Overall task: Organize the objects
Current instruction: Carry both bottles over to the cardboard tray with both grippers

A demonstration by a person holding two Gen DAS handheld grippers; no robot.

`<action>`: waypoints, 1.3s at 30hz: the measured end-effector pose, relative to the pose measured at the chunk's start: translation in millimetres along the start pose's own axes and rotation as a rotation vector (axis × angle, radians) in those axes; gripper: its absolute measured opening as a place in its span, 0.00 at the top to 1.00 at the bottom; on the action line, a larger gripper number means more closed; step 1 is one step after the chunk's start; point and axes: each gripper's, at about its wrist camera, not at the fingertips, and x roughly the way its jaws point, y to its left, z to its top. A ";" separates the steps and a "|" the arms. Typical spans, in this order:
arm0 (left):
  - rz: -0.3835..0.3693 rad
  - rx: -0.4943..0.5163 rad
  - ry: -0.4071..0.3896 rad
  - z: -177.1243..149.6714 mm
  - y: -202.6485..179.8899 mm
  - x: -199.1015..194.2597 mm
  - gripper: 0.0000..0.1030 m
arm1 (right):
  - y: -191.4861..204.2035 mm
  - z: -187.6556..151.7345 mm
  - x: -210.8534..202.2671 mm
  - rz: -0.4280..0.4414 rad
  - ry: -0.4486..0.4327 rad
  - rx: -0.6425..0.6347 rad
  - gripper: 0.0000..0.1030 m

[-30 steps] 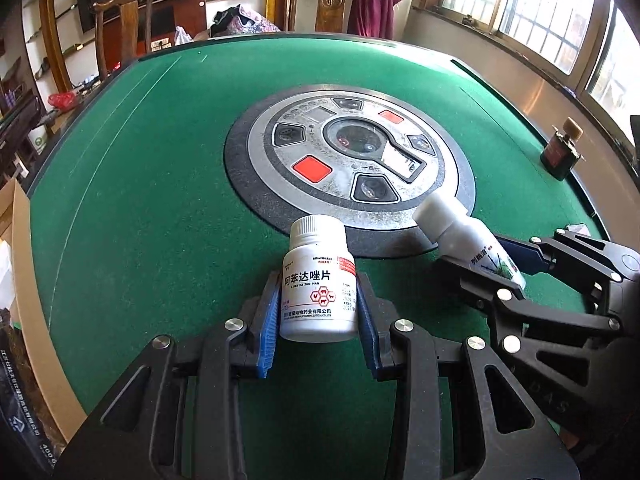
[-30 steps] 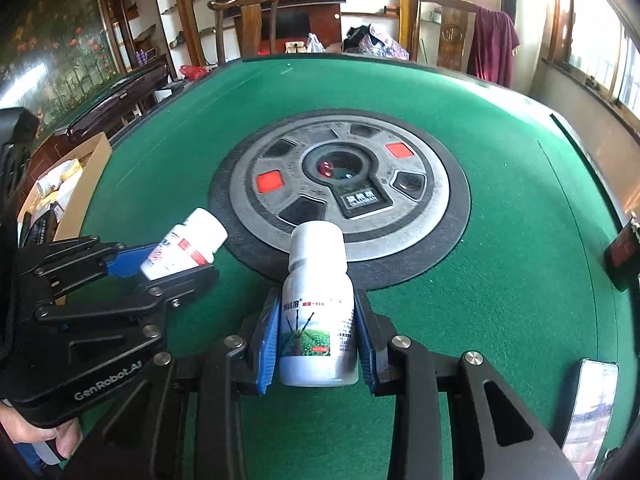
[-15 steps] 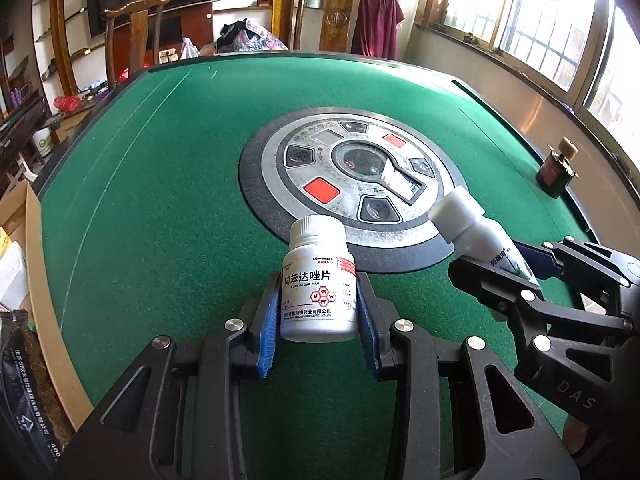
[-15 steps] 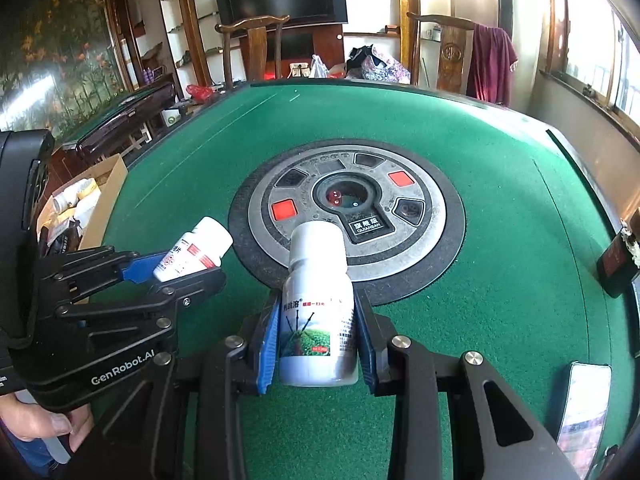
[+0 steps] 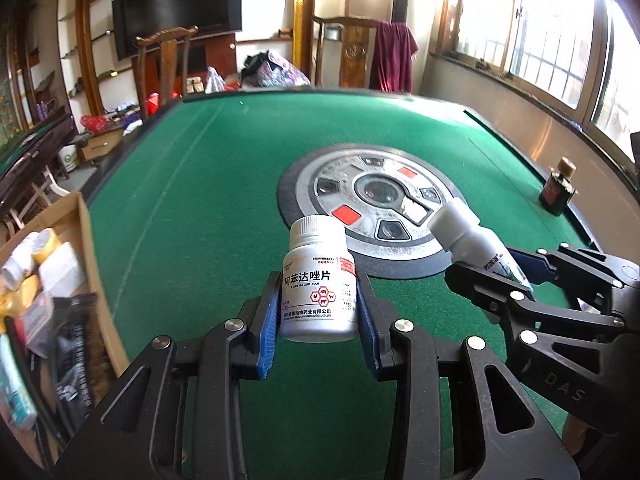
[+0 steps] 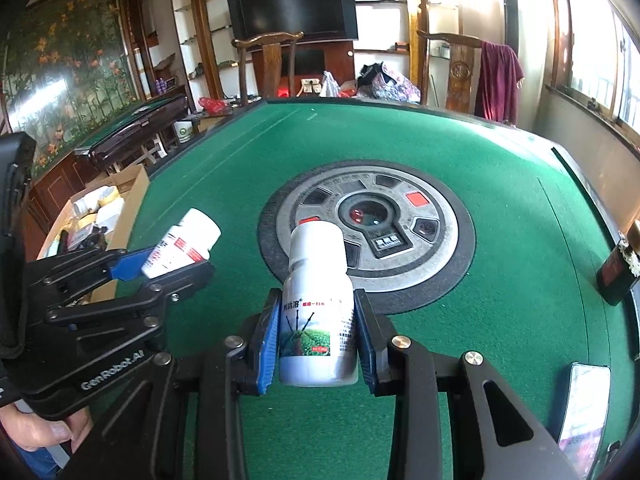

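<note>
My left gripper (image 5: 318, 316) is shut on a white pill bottle (image 5: 319, 284) with a red-and-black label, held upright above the green felt table (image 5: 200, 208). Its blue pads press both sides of the bottle. My right gripper (image 6: 316, 332) is shut on a taller white bottle (image 6: 318, 312) with a green plant picture, also upright and off the felt. In the left wrist view the right gripper (image 5: 516, 268) shows at the right with its bottle (image 5: 468, 236) tilted. In the right wrist view the left gripper (image 6: 160, 260) shows at the left with the pill bottle (image 6: 184, 242).
A round grey control panel (image 5: 380, 204) with red buttons sits in the table's middle. A small dark bottle (image 5: 557, 192) stands near the right rim. An open cardboard box (image 5: 44, 280) of supplies sits left of the table. A phone (image 6: 582, 404) lies near the front right. A hand (image 6: 44, 432) grips the left tool.
Both grippers have risen with their bottles and tipped upward, so more of the room and the cardboard box come into view. Both grips are unchanged.
</note>
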 end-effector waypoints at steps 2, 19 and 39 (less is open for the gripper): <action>0.005 -0.017 -0.010 -2.5 7.0 -7.7 0.67 | 2.5 0.7 -1.4 0.004 -0.010 -0.003 0.67; 0.046 -0.105 -0.071 -13.7 53.3 -52.7 0.67 | 44.3 10.8 -3.4 0.024 -0.065 0.028 0.67; 0.153 -0.234 -0.105 -38.5 135.7 -92.7 0.67 | 142.3 12.1 12.1 0.167 -0.076 -0.055 0.67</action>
